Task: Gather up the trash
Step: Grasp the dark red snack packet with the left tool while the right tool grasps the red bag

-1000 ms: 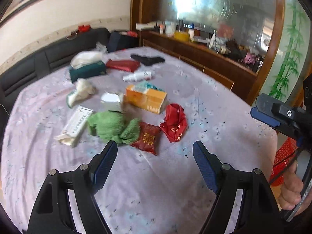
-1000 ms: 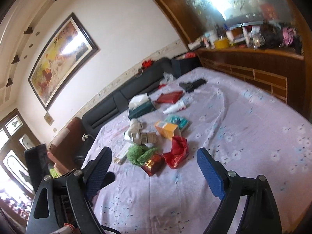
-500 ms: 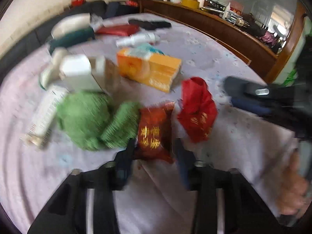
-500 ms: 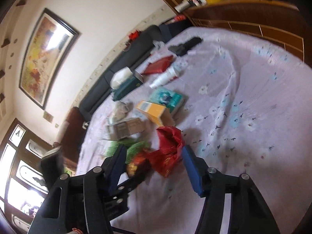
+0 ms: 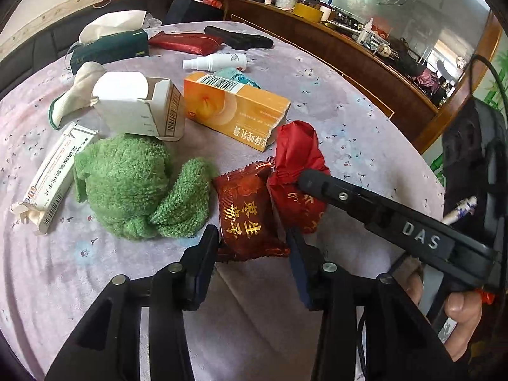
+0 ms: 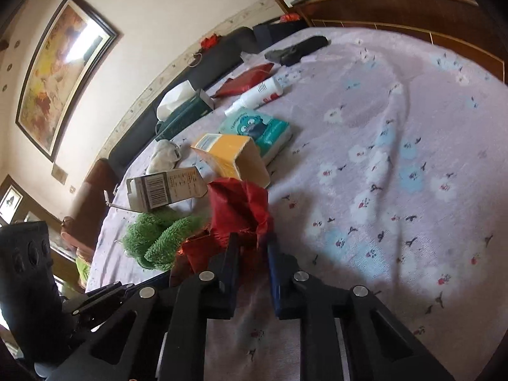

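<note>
A dark red snack wrapper [image 5: 244,209] with gold lettering lies on the lilac flowered tablecloth [image 5: 343,133]. My left gripper [image 5: 252,238] has a pad against each of its sides, and the jaws are opening slightly. Right beside it is a crumpled bright red bag [image 5: 295,149]. My right gripper [image 5: 304,179] reaches in from the right with a hand on its handle. In the right wrist view the right gripper [image 6: 252,241] is shut on the near end of the red bag [image 6: 238,203]. The snack wrapper [image 6: 193,250] shows just left of it.
Around the two wrappers lie green fuzzy socks [image 5: 127,177], an orange carton [image 5: 235,111], an open white carton [image 5: 136,104], a flat medicine box [image 5: 54,174], a white spray bottle [image 5: 219,61] and a dark green tissue box [image 5: 108,47]. A wooden sideboard [image 5: 365,54] runs behind the table.
Both grippers came down and in toward the pile, and their jaws narrowed. The left now pinches the snack wrapper; the right has shut on the crumpled red bag.
</note>
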Action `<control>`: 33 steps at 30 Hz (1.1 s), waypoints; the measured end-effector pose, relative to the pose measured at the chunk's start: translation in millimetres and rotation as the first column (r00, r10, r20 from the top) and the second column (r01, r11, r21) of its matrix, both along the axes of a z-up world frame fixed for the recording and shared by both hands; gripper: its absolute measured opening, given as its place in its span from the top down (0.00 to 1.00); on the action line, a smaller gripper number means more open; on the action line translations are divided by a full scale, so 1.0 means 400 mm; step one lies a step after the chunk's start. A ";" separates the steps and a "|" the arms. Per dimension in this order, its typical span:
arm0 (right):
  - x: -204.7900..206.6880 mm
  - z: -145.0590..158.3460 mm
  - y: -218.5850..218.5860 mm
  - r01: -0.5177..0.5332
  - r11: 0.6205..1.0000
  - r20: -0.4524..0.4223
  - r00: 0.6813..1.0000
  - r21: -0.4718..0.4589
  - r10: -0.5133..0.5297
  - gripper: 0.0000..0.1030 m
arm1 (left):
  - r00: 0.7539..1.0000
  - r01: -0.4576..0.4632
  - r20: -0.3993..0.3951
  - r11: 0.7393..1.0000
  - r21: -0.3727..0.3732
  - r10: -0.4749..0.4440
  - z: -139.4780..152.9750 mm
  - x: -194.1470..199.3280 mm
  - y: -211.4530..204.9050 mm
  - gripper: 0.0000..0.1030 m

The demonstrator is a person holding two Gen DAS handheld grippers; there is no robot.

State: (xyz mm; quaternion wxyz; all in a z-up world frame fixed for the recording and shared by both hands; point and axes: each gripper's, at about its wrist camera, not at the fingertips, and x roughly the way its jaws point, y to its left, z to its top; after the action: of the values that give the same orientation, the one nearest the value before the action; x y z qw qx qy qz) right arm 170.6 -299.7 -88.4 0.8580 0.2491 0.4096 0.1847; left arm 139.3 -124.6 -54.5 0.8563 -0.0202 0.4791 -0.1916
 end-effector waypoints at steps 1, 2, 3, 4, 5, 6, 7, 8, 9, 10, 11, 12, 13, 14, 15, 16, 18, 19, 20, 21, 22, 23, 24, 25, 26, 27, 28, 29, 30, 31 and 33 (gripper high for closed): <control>-0.006 0.002 -0.002 0.002 1.000 0.009 1.000 0.003 -0.002 0.86 | 1.000 -0.002 -0.002 1.000 -0.004 0.002 -0.001 0.002 0.000 0.60; -0.013 0.005 -0.006 0.010 1.000 0.021 1.000 -0.001 -0.010 0.87 | 1.000 -0.003 -0.002 1.000 -0.007 0.003 -0.001 0.003 0.002 0.60; -0.018 0.009 -0.010 0.016 1.000 0.033 0.999 0.003 -0.016 0.87 | 1.000 -0.003 -0.001 1.000 -0.013 0.003 -0.002 0.004 0.004 0.59; -0.022 0.012 -0.015 0.025 1.000 0.044 0.999 0.005 -0.025 0.87 | 1.000 -0.005 -0.001 1.000 -0.021 0.005 -0.003 0.005 0.005 0.58; -0.028 0.017 -0.025 0.044 0.999 0.057 0.997 0.007 -0.044 0.87 | 1.000 -0.010 -0.002 1.000 -0.029 0.010 -0.004 0.007 0.007 0.55; -0.033 0.022 -0.037 0.064 0.998 0.070 0.995 0.012 -0.065 0.88 | 1.000 -0.016 -0.002 0.999 -0.033 0.016 -0.006 0.010 0.007 0.55; -0.037 0.027 -0.045 0.084 0.996 0.080 0.993 0.016 -0.085 0.88 | 1.000 -0.018 -0.003 0.999 -0.034 0.018 -0.007 0.011 0.008 0.55; -0.044 0.032 -0.055 0.104 0.994 0.093 0.990 0.017 -0.105 0.88 | 1.000 -0.018 -0.005 0.999 -0.037 0.018 -0.009 0.013 0.007 0.55; -0.050 0.037 -0.066 0.124 0.992 0.107 0.986 0.022 -0.126 0.88 | 1.000 -0.016 -0.007 0.999 -0.045 0.016 -0.010 0.014 0.007 0.55; -0.055 0.042 -0.079 0.141 0.989 0.120 0.982 0.035 -0.144 0.88 | 1.000 -0.013 -0.009 0.999 -0.049 0.013 -0.011 0.014 0.006 0.54; -0.059 0.045 -0.091 0.155 0.987 0.129 0.979 0.047 -0.160 0.88 | 1.000 -0.010 -0.009 0.999 -0.050 0.009 -0.012 0.013 0.005 0.54; -0.061 0.048 -0.097 0.167 0.985 0.134 0.976 0.048 -0.172 0.88 | 1.000 -0.007 -0.004 0.999 -0.052 0.006 -0.010 0.011 0.004 0.51; -0.064 0.050 -0.103 0.180 0.982 0.138 0.973 0.049 -0.185 0.88 | 1.000 -0.004 0.000 0.999 -0.054 0.004 -0.007 0.008 0.004 0.48; -0.066 0.051 -0.108 0.186 0.981 0.138 0.972 0.055 -0.192 0.88 | 1.000 -0.001 0.008 0.998 -0.058 0.001 -0.002 0.006 0.004 0.41; -0.069 0.053 -0.113 0.192 0.980 0.139 0.970 0.060 -0.198 0.88 | 1.000 -0.001 0.023 0.998 -0.060 0.003 0.005 0.003 0.005 0.33; -0.072 0.056 -0.118 0.202 0.977 0.142 0.967 0.062 -0.209 0.88 | 0.999 -0.010 0.041 0.998 -0.054 0.012 0.012 0.001 0.006 0.30; -0.072 0.059 -0.127 0.218 0.973 0.146 0.963 0.072 -0.227 0.88 | 0.998 -0.017 0.055 0.999 -0.034 0.019 0.017 0.007 0.001 0.30; -0.073 0.061 -0.129 0.224 0.971 0.147 0.961 0.079 -0.233 0.88 | 0.999 -0.016 0.051 1.000 -0.019 0.017 0.016 0.014 -0.005 0.30; -0.070 0.060 -0.131 0.229 0.970 0.147 0.960 0.082 -0.239 0.88 | 0.999 -0.016 0.043 1.000 -0.001 0.016 0.013 0.024 -0.011 0.30; -0.070 0.061 -0.134 0.234 0.969 0.146 0.959 0.083 -0.244 0.88 | 0.999 -0.015 0.041 1.000 0.010 0.015 0.011 0.030 -0.017 0.30; -0.070 0.060 -0.136 0.235 0.968 0.145 0.959 0.089 -0.245 0.88 | 0.999 -0.011 0.045 1.000 0.026 0.010 0.011 0.035 -0.025 0.30; -0.072 0.061 -0.138 0.237 0.967 0.146 0.957 0.092 -0.249 0.88 | 0.999 -0.008 0.050 0.999 0.040 0.006 0.012 0.037 -0.035 0.30; -0.074 0.064 -0.140 0.242 0.966 0.151 0.955 0.095 -0.254 0.88 | 0.998 0.001 0.057 0.998 0.056 -0.004 0.015 0.039 -0.048 0.30; -0.075 0.063 -0.144 0.244 0.965 0.154 0.954 0.100 -0.257 0.88 | 0.998 0.010 0.067 0.998 0.069 -0.015 0.018 0.040 -0.058 0.30; -0.076 0.065 -0.147 0.246 0.963 0.157 0.953 0.105 -0.261 0.88 | 0.996 0.019 0.085 0.995 0.094 -0.027 0.022 0.039 -0.072 0.30; -0.077 0.065 -0.150 0.249 0.963 0.159 0.951 0.108 -0.264 0.88 | 0.994 0.021 0.105 0.990 0.138 -0.036 0.023 0.038 -0.090 0.31; -0.079 0.066 -0.153 0.254 0.961 0.161 0.950 0.110 -0.269 0.88 | 0.993 0.027 0.113 0.985 0.168 -0.046 0.022 0.039 -0.103 0.34; -0.082 0.066 -0.156 0.257 0.960 0.163 0.948 0.112 -0.273 0.88 | 0.992 0.036 0.111 0.981 0.190 -0.058 0.018 0.041 -0.113 0.45; -0.083 0.064 -0.159 0.257 0.960 0.163 0.948 0.115 -0.273 0.88 | 0.994 0.034 0.097 0.976 0.217 -0.056 0.009 0.045 -0.120 0.58; -0.083 0.064 -0.161 0.257 0.959 0.163 0.948 0.118 -0.274 0.88 | 0.995 0.031 0.085 0.972 0.233 -0.052 0.002 0.047 -0.124 0.62; -0.086 0.064 -0.165 0.260 0.958 0.165 0.946 0.122 -0.278 0.88 | 0.995 0.025 0.082 0.966 0.256 -0.048 -0.005 0.040 -0.126 0.70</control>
State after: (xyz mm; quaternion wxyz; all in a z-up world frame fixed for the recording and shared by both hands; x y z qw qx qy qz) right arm 136.3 -365.9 -62.9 0.8954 0.3267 0.2827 0.1077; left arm 155.2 -175.0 -56.7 0.8683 0.1071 0.4621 -0.1450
